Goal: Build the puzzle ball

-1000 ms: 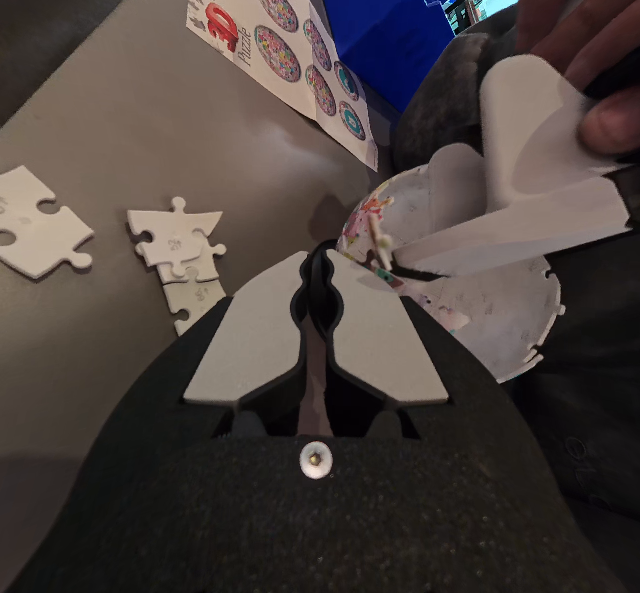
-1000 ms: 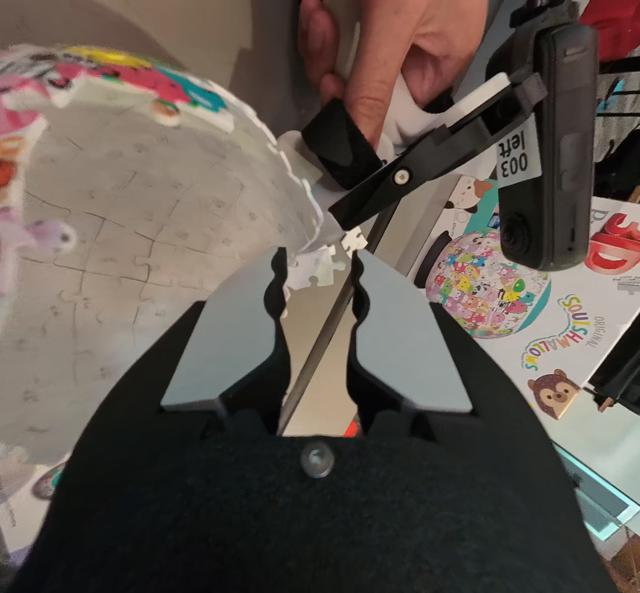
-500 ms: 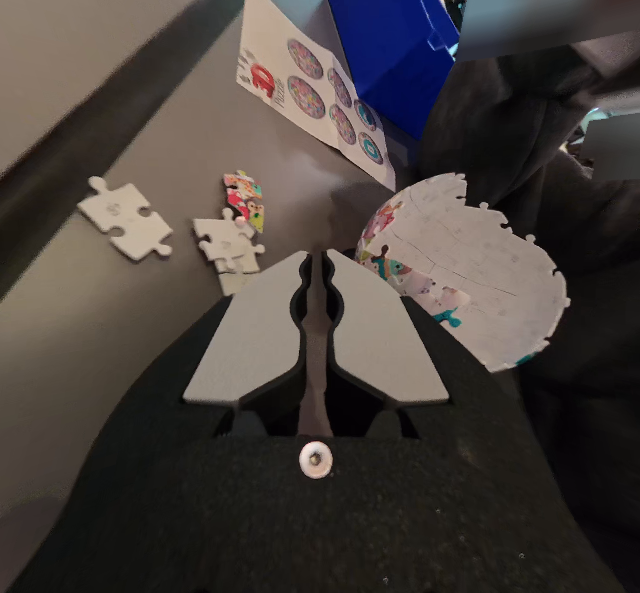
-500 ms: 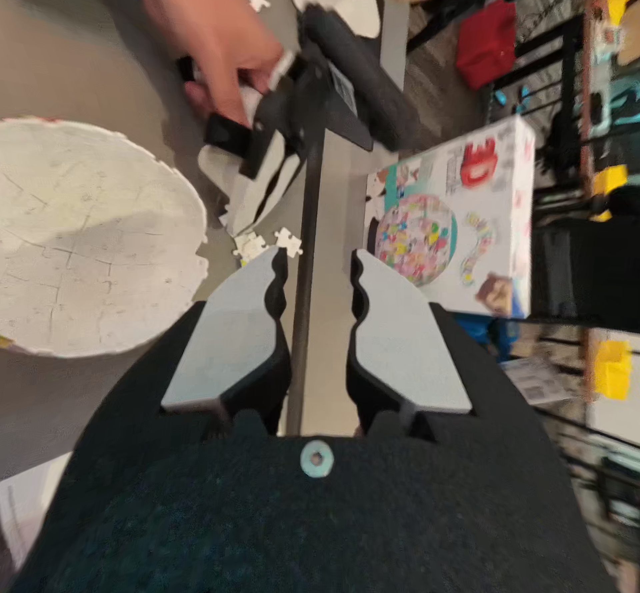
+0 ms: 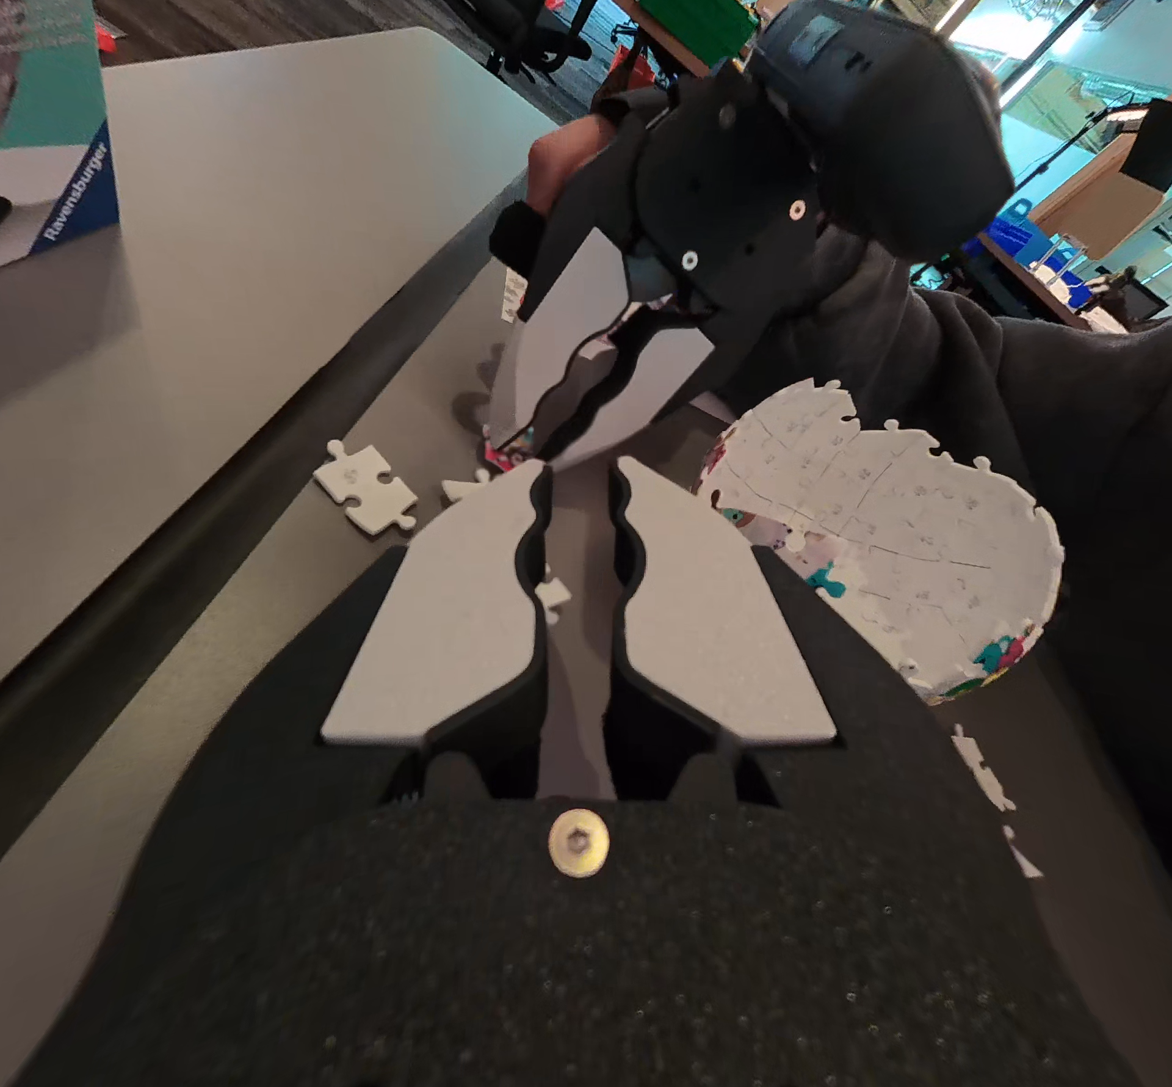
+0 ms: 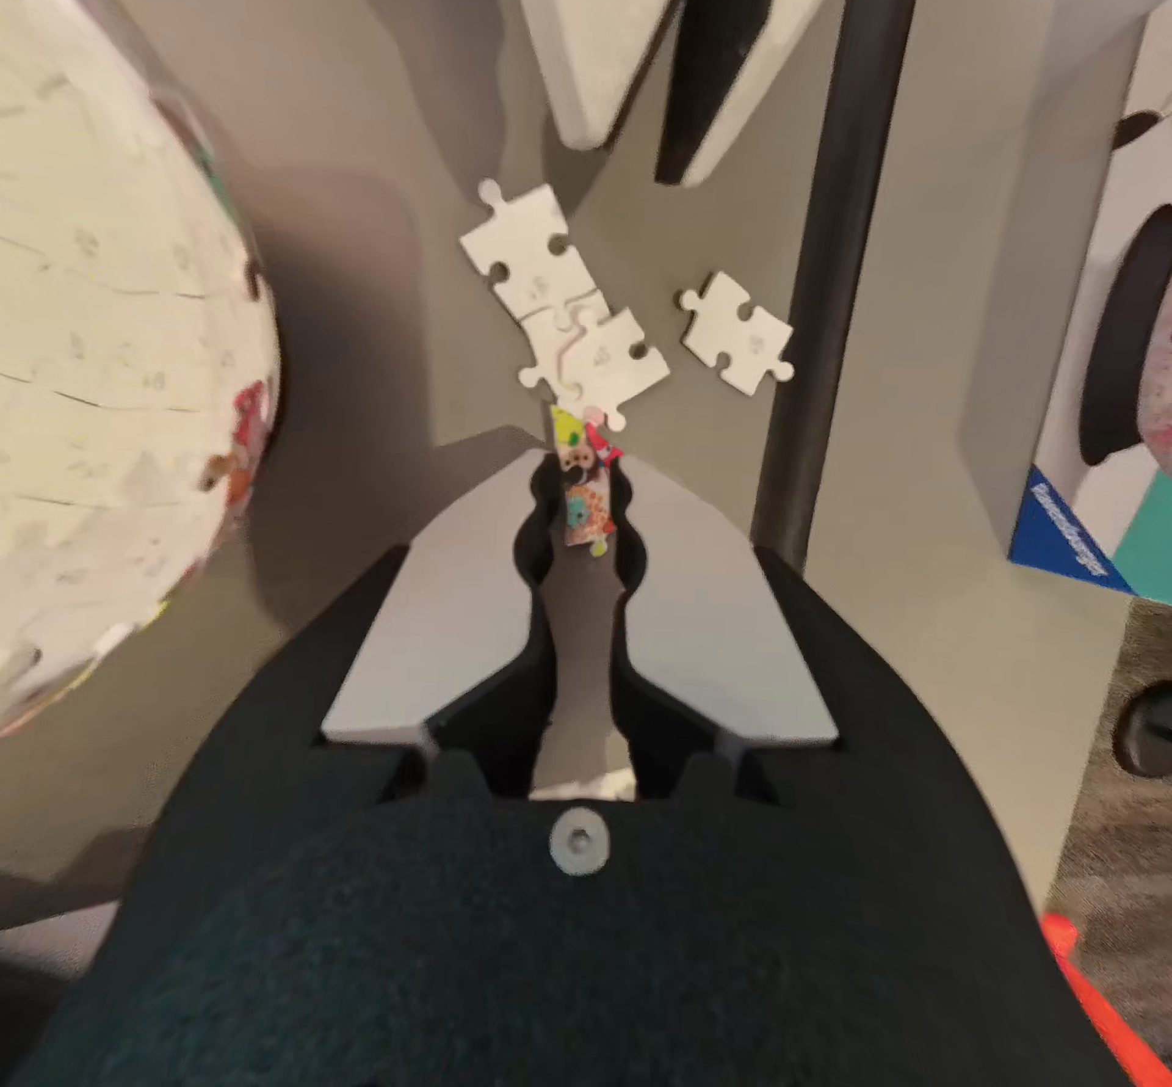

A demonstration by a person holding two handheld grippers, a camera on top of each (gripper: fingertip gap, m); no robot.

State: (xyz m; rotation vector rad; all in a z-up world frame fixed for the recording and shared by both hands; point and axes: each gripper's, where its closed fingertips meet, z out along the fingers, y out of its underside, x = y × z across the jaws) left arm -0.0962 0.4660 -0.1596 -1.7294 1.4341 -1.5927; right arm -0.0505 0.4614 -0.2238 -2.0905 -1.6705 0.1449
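Right wrist view: the right gripper (image 6: 580, 473) has its fingers spread around a colourful puzzle piece (image 6: 586, 485) on the table (image 6: 355, 124), not yet closed on it. That piece touches a white cluster of joined pieces (image 6: 564, 311) just beyond it; the half-built puzzle ball (image 6: 108, 346) sits well to the piece's left. The left gripper (image 5: 580, 479) hovers with fingers apart, empty, near the same piece. To pick cleanly, I'd centre the fingers on the piece's edges, close gently, and lift without dragging the cluster.
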